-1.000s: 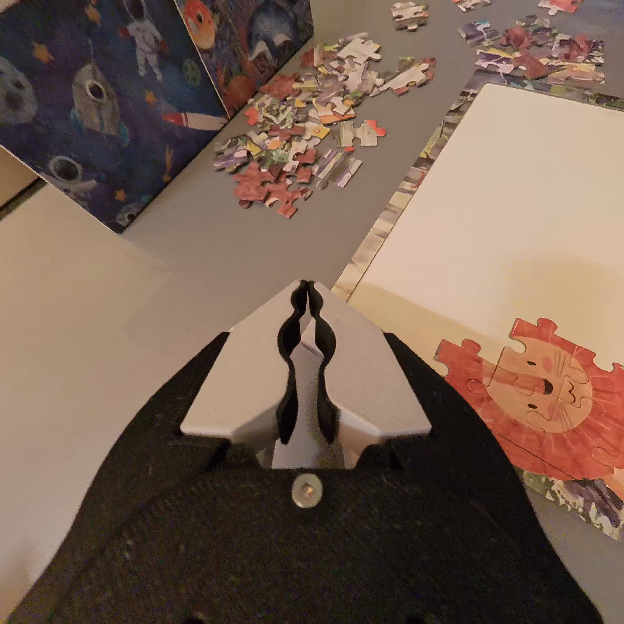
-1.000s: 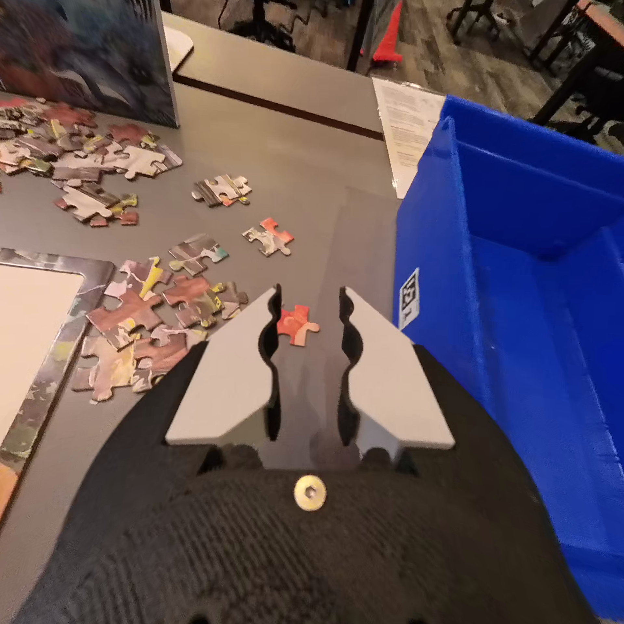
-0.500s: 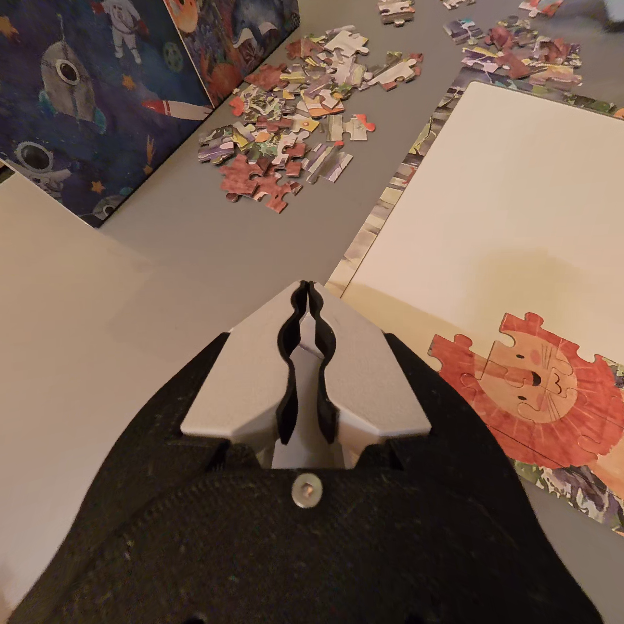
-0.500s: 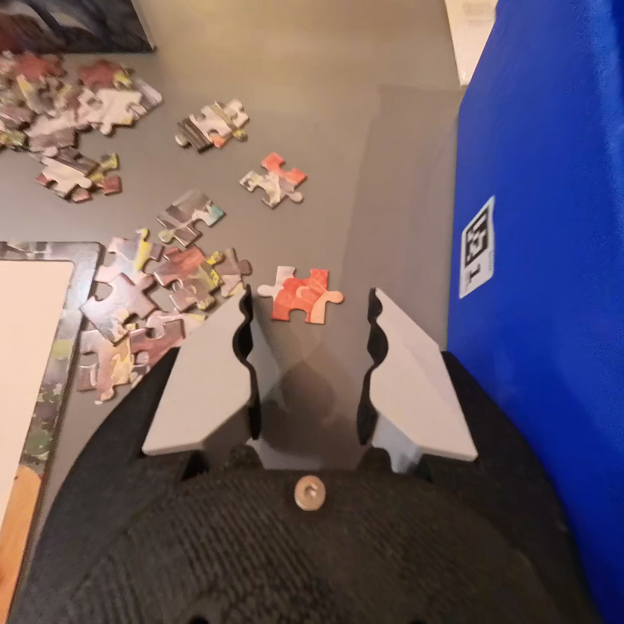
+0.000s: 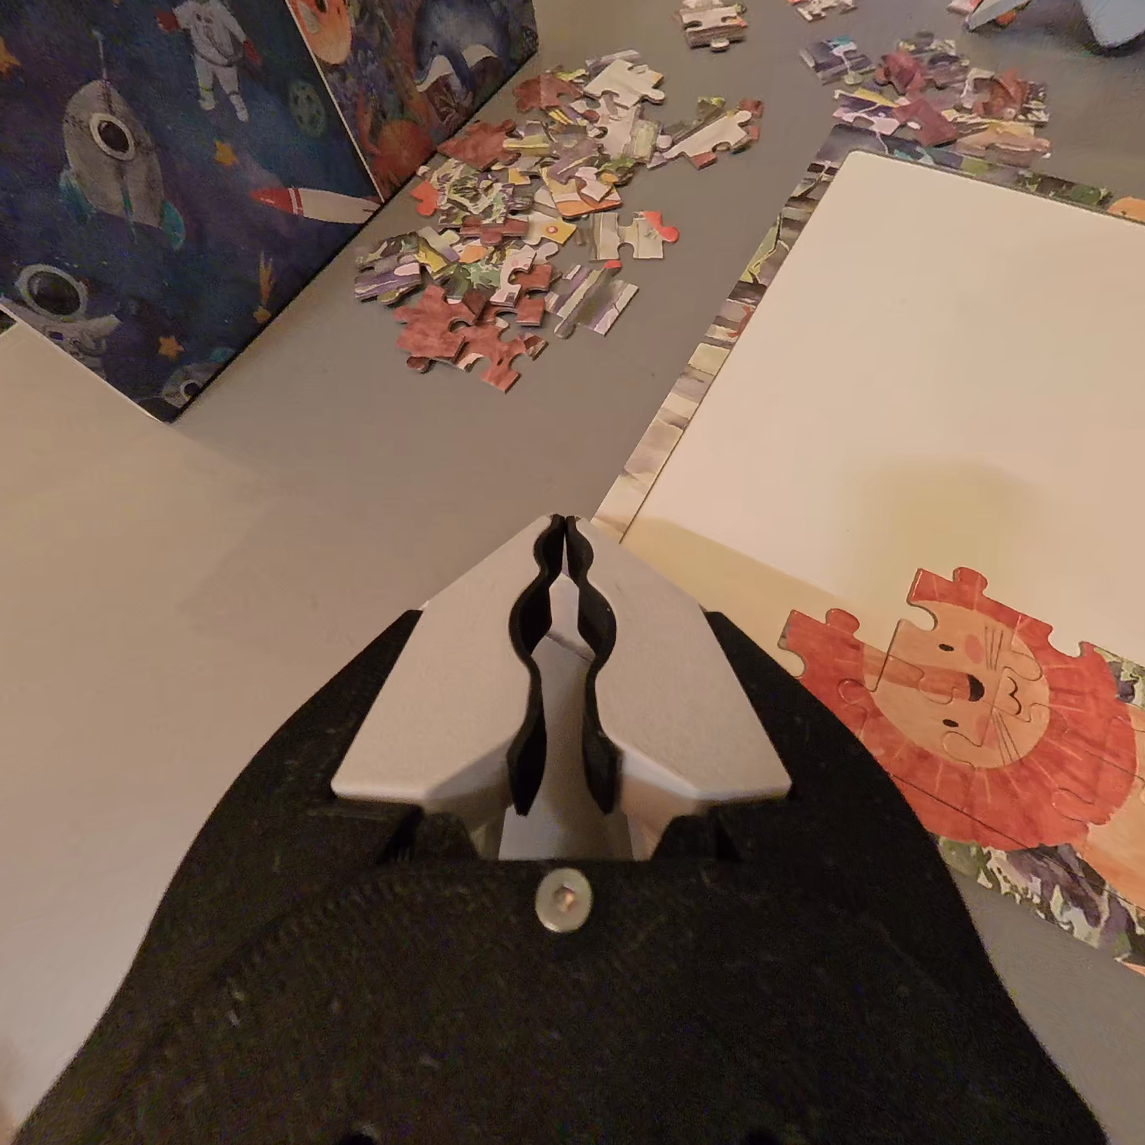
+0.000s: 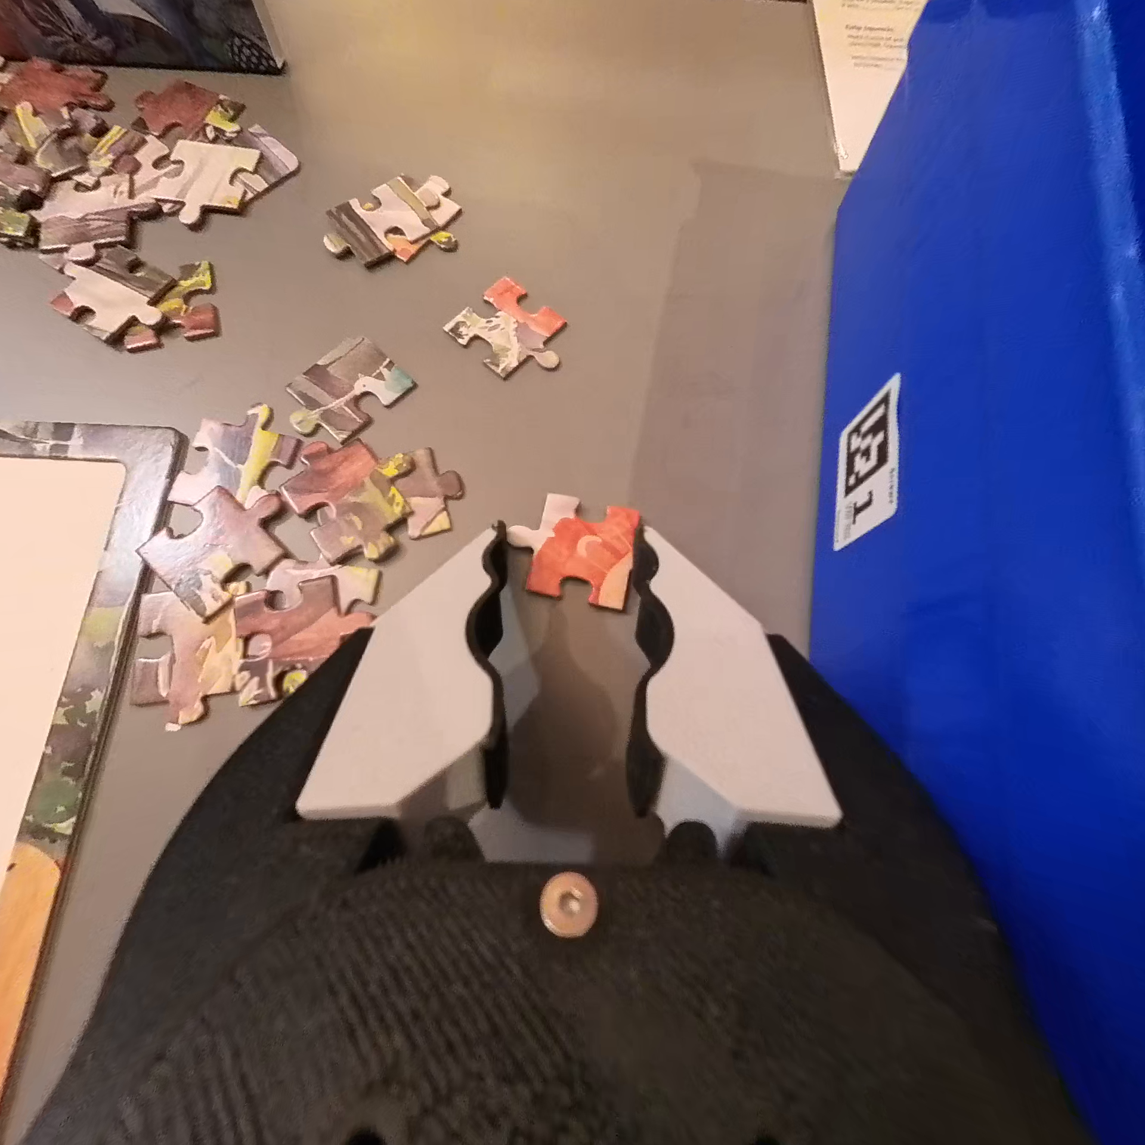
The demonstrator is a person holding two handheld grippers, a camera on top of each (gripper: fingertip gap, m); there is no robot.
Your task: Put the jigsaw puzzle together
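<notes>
The puzzle board (image 5: 929, 372) is a cream tray with a printed border; its corner also shows in the right wrist view (image 6: 105, 595). An assembled lion face (image 5: 966, 700) sits at its near edge. A red-and-orange puzzle piece (image 6: 582, 557) lies on the grey table beside the blue bin. My right gripper (image 6: 570, 533) has its fingertips against both sides of this piece, low at the table. My left gripper (image 5: 565, 520) is shut and empty, held over the board's near left corner. Loose pieces lie in a pile (image 5: 526, 235) left of the board.
A blue bin (image 6: 991, 434) stands close on the right of my right gripper. A space-themed box (image 5: 155, 186) stands at the left. More loose pieces (image 6: 279, 545) lie between the board and the red piece. A paper sheet (image 6: 867, 62) lies behind the bin. About 40 cm separates my left fingertips from my right.
My right gripper moved forward and down, opened wide, then closed onto the red piece. My left gripper stayed shut and drifted slightly left of the lion.
</notes>
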